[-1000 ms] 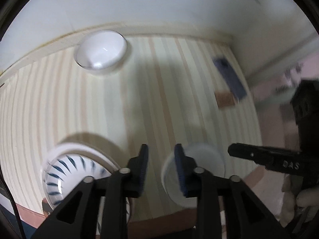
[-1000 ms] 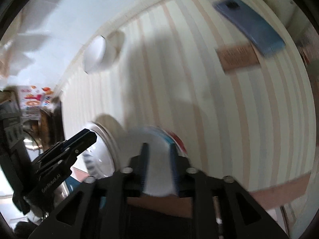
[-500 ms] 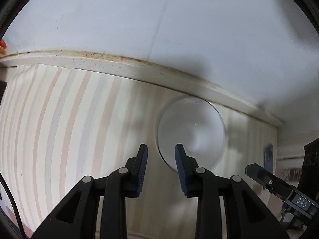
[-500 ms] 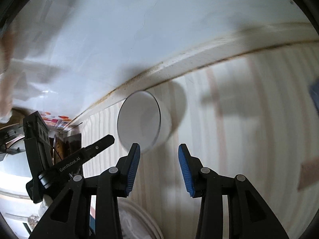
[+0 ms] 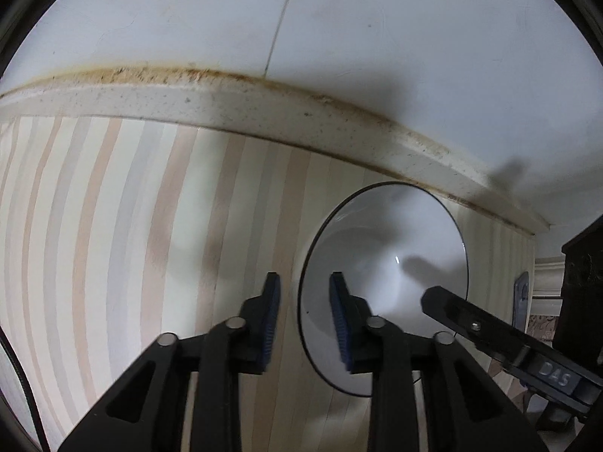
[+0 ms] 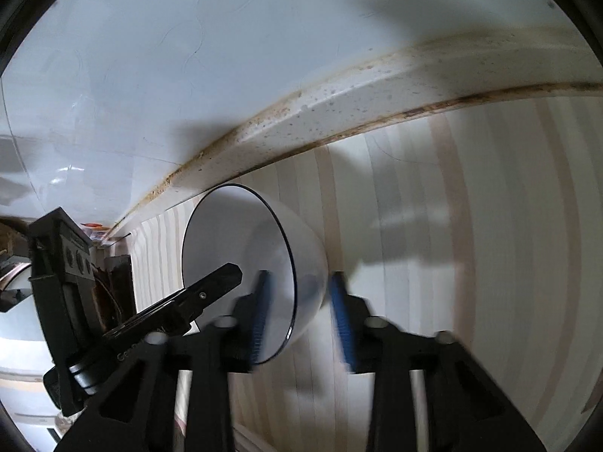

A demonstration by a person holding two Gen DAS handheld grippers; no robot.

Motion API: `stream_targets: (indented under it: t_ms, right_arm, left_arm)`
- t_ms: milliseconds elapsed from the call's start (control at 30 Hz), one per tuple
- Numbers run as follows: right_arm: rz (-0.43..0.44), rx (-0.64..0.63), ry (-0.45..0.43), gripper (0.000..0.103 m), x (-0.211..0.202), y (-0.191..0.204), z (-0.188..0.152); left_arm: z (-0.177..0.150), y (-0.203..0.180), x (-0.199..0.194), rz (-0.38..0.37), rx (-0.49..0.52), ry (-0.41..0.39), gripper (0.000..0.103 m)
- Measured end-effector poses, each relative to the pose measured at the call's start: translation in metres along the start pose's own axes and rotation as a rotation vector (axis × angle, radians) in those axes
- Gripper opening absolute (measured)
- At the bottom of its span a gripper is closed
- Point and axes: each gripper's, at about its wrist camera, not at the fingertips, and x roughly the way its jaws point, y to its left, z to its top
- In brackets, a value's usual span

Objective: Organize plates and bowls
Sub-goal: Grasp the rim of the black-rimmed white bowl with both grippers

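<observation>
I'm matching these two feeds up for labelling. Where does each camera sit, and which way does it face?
Left wrist: on the left claw, looking along its open fingers at the white bowl by the wall; the right claw enters at right.
Right wrist: on the right claw, open astride the bowl's rim; the left claw enters at left.
Shared: bowl, striped table, wall.

Item: we record one worktop (image 5: 150,207), covered in a lengthwise-striped cloth of cream, peach and pale grey, ending at a stained, speckled ledge (image 5: 233,101) below a white wall. Resting on it near that ledge, we list one white bowl (image 5: 384,248) with a thin dark rim.
</observation>
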Motion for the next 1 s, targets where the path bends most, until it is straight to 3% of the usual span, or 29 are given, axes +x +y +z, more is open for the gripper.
stream_targets:
  t_ms: [167,533,1000]
  right_arm:
    - [-0.032,-0.012,-0.022,0.019,0.002,0.002,-0.003]
    - [-0.074,-0.036,-0.026,0.018,0.004,0.018,-0.01]
    - [-0.094,-0.042,-0.049,0.018,-0.048,0.022,-0.06]
  left_arm:
    - [0.001,-0.006,0.001,0.015,0.018,-0.016,0.017]
    - [-0.009,-0.02,-0.005,0.038,0.048,-0.043,0.017]
    - [-0.057,-0.05,-0.045,-0.001,0.107,-0.067,0.017]
